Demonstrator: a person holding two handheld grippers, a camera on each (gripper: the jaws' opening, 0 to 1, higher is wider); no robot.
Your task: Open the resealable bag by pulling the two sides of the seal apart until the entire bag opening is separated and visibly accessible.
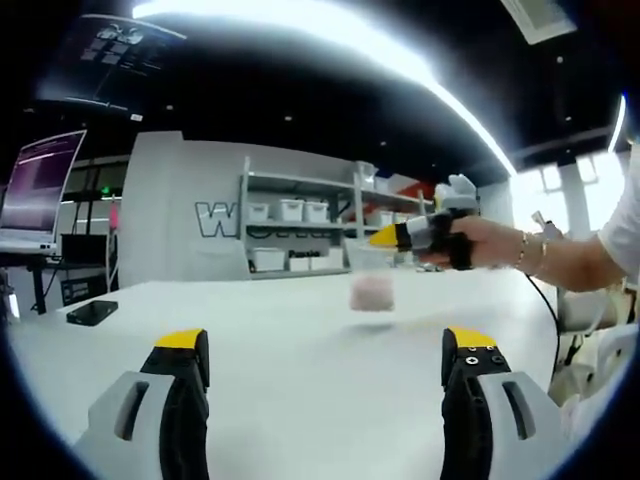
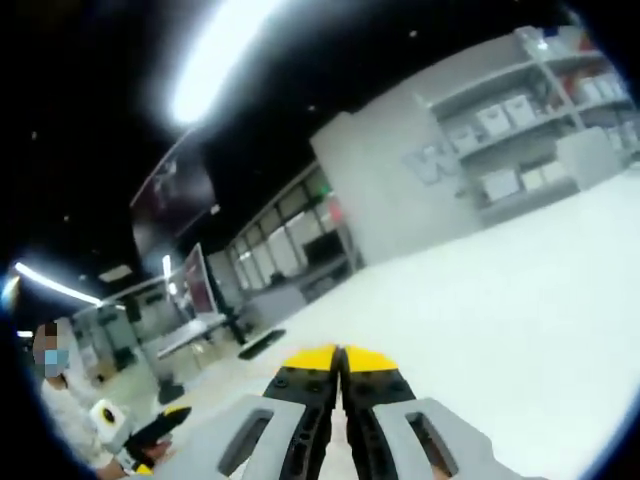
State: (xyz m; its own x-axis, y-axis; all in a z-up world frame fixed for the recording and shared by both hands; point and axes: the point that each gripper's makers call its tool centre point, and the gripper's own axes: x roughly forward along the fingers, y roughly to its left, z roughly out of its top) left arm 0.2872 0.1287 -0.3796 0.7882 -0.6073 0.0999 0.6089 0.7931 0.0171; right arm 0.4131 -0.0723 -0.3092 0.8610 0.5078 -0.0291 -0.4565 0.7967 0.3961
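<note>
Right gripper (image 1: 385,237) pinching the resealable bag (image 1: 371,279) by its top edge, holding it up above the white table (image 1: 300,340).

Left gripper (image 1: 327,362) hangs low over the near part of the table with its yellow-tipped jaws spread wide and nothing between them — the bag dangles well beyond them, clear at the top with something pale pink in its lower half. A hand (image 1: 480,243) grips the right gripper, to the right of the bag. Behind the bag stands a grey shelf unit (image 1: 300,232) with white bins, and a dark flat device (image 1: 91,312) lies on the table far to the left of the bag. In the right gripper view the right gripper (image 2: 340,358) shows its jaws pressed together — a thin clear edge between them is hard to make out.
</note>
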